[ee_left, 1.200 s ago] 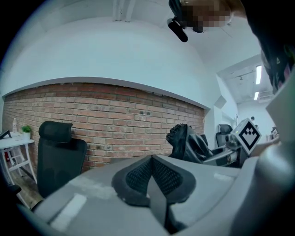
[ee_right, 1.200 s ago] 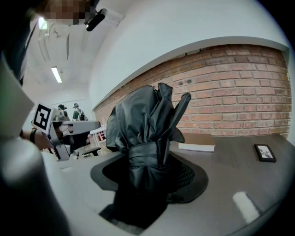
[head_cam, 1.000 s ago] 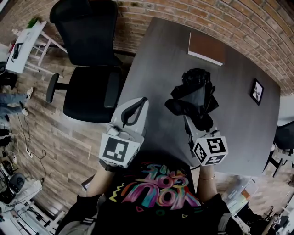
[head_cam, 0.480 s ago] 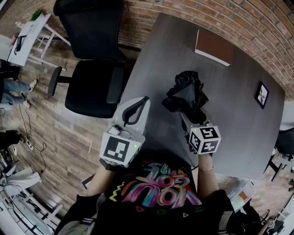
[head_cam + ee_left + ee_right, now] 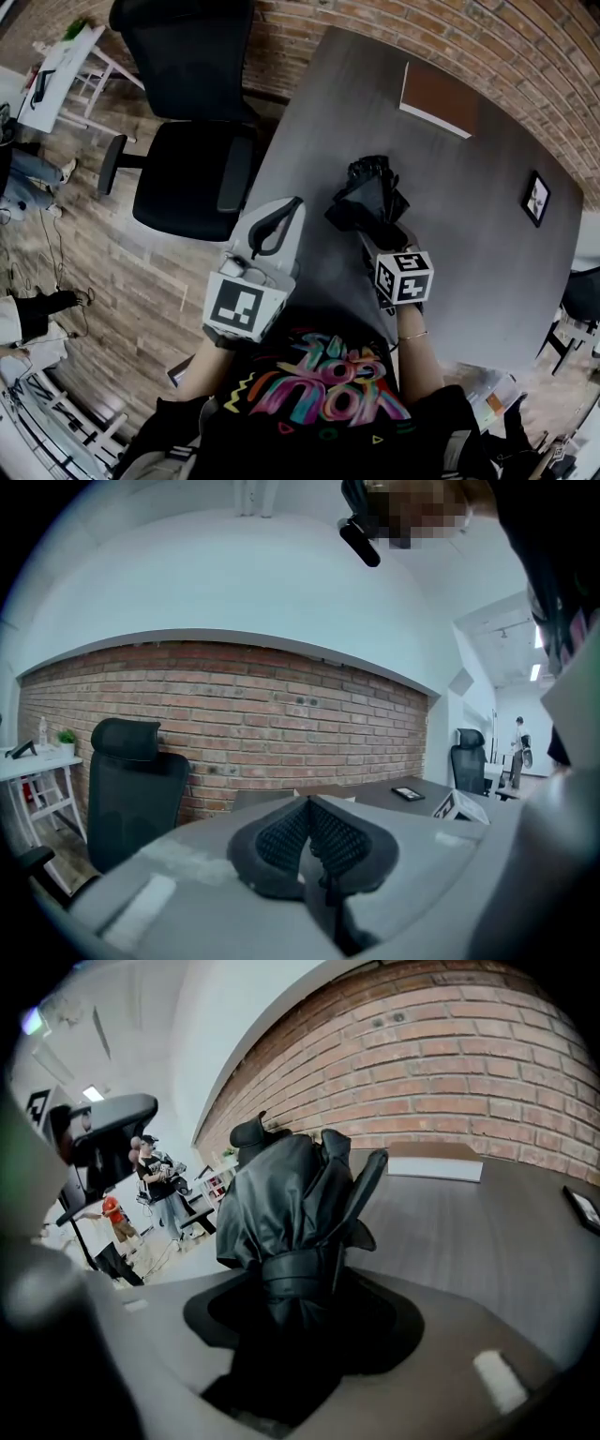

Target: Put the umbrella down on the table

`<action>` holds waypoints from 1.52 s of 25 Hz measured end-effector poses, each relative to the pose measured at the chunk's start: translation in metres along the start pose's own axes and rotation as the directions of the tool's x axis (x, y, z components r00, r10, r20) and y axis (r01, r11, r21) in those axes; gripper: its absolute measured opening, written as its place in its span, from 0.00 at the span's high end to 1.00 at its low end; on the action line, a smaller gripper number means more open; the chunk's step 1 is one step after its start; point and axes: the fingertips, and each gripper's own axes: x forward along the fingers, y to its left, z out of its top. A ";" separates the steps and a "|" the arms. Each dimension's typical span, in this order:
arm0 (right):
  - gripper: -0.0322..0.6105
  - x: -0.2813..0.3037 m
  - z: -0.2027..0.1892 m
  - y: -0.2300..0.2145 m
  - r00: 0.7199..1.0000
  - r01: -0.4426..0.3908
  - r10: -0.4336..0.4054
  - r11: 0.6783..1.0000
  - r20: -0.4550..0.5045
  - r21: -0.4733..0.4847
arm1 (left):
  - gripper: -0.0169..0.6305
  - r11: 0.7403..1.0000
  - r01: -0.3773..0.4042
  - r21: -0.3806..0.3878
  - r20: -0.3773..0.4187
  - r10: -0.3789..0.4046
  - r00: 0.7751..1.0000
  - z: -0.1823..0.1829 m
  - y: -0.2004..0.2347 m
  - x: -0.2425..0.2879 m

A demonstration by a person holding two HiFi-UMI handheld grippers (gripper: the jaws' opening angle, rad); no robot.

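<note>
nearest the person, the left gripper (image 5: 309, 841) is held roughly level by the bench's (image 5: 487, 272) near left corner, its jaws pressed together with nothing between them, taking no part in the job. just to its right, the right gripper (image 5: 298, 1312) tilts forward and down, its marker cube towards the person, and its jaws stand wide but are clamped on the folded black umbrella (image 5: 291, 1194) near its strap. the umbrella sticks out ahead of the jaws, low over the near middle of the bench; whether its far end touches the surface cannot be told. so the task looks partly done: the umbrella is brought over the bench and low, but it is not yet laid flat or let go. what is left, as i judge it, is to lower it the last bit, rest it on the bench and part the jaws. farther off lie a brown book (image 5: 439, 97) and a small dark frame (image 5: 535, 199), with an office chair (image 5: 187, 178) beside the bench and a brick wall (image 5: 281, 705) beyond.
</note>
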 end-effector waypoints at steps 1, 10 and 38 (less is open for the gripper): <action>0.57 0.003 -0.002 -0.001 1.000 0.001 -0.001 1.000 -0.009 0.000 | 0.97 1.000 0.001 0.001 -0.001 -0.001 1.000 0.000 0.000 0.001; 0.56 0.021 -0.024 -0.007 0.996 0.004 -0.005 1.000 -0.093 -0.006 | 0.97 1.000 -0.005 0.003 -0.007 0.005 1.000 0.000 0.001 0.000; 0.51 0.027 -0.039 -0.003 0.989 -0.011 0.006 0.999 -0.145 -0.034 | 0.97 0.997 0.068 0.021 0.004 -0.068 0.998 0.001 -0.007 0.003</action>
